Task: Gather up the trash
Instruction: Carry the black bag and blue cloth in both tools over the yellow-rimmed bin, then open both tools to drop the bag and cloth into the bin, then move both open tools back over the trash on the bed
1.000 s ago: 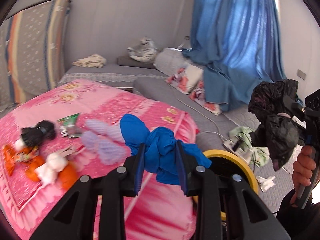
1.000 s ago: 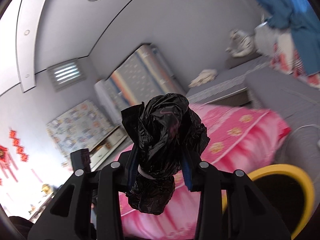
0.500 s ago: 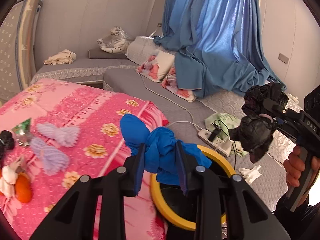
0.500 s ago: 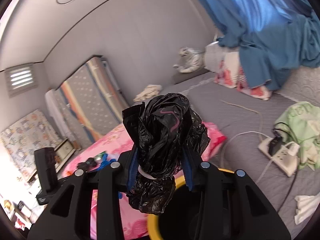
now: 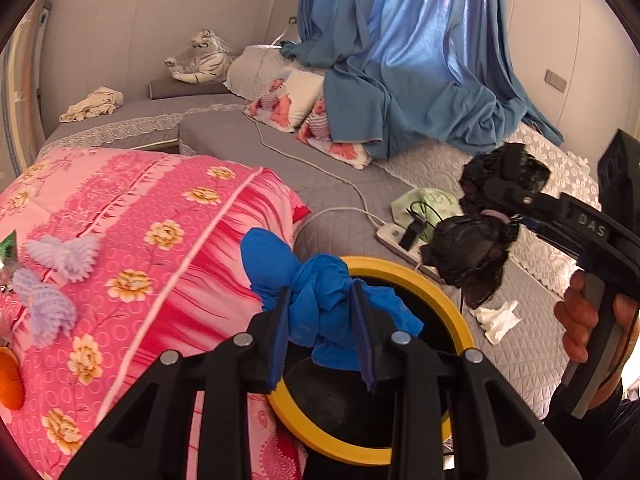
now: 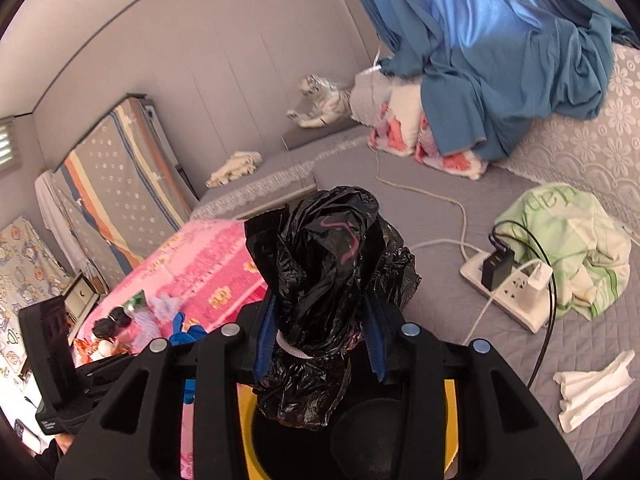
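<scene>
My left gripper [image 5: 320, 312] is shut on a crumpled blue glove [image 5: 316, 296] and holds it over the yellow-rimmed black bin [image 5: 452, 304]. My right gripper [image 6: 320, 312] is shut on a tied black plastic bag [image 6: 324, 264], also above the bin [image 6: 450, 440]. In the left wrist view the black bag [image 5: 472, 252] hangs just right of the bin's rim. A crumpled white tissue [image 6: 592, 384] lies on the grey mat to the right of the bin; it also shows in the left wrist view [image 5: 498, 318].
A pink floral quilt [image 5: 140, 240] lies left of the bin with purple knitted pieces [image 5: 60, 252] and small items on it. A white power strip [image 6: 508, 284] with cables and a green cloth [image 6: 568, 232] sit on the mat. Blue curtain [image 5: 400, 60] hangs behind.
Both grippers have swung right from over the pink quilt to above the bin, each still holding its item. The right gripper tilted down, bringing the bin and mat into view.
</scene>
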{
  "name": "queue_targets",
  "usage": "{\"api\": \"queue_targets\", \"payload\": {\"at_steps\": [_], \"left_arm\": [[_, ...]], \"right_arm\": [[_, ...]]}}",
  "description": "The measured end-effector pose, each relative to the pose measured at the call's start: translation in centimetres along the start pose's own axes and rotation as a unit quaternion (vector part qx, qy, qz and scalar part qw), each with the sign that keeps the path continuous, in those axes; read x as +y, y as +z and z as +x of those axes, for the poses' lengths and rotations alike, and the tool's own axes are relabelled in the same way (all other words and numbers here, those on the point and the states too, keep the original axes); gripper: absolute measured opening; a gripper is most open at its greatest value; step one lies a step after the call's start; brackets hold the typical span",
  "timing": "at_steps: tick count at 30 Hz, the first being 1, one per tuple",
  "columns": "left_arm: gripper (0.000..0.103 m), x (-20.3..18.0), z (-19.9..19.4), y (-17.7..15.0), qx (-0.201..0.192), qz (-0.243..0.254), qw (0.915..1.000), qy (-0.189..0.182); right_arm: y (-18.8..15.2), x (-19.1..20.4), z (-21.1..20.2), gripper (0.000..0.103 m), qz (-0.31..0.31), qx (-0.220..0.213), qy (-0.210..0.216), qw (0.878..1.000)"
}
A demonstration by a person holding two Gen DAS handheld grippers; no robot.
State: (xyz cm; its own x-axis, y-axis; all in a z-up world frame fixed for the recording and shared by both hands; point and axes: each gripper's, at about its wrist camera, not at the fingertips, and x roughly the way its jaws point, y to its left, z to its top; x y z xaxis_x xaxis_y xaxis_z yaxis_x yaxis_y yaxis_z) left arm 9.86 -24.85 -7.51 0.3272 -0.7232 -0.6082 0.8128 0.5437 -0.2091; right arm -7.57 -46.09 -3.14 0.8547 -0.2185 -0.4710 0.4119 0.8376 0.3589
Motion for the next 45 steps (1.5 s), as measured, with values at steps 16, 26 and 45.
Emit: {"api": "queue_targets", "payload": {"at_steps": [16,26,45], "left_arm": [[0.035,-1.3,2.5,-1.3,0.03,0.0,0.9994,-0.015],[0.054,0.9,0.9,-1.0,0.011,-0.032,0.9994,0.002],[0.054,10.7,-10.8,-1.2,-0.076,-0.099,0.9819,0.142]], "right_arm": [[-1.4,-1.1,3.4,0.056,0.004,0.051,-0.038,0.998],[-0.9,-1.3,3.1,0.058,0.011,0.043,-0.046,0.998],[-0.7,14.0,5.0,0.059,-0.102,0.057,0.131,0.985]]}}
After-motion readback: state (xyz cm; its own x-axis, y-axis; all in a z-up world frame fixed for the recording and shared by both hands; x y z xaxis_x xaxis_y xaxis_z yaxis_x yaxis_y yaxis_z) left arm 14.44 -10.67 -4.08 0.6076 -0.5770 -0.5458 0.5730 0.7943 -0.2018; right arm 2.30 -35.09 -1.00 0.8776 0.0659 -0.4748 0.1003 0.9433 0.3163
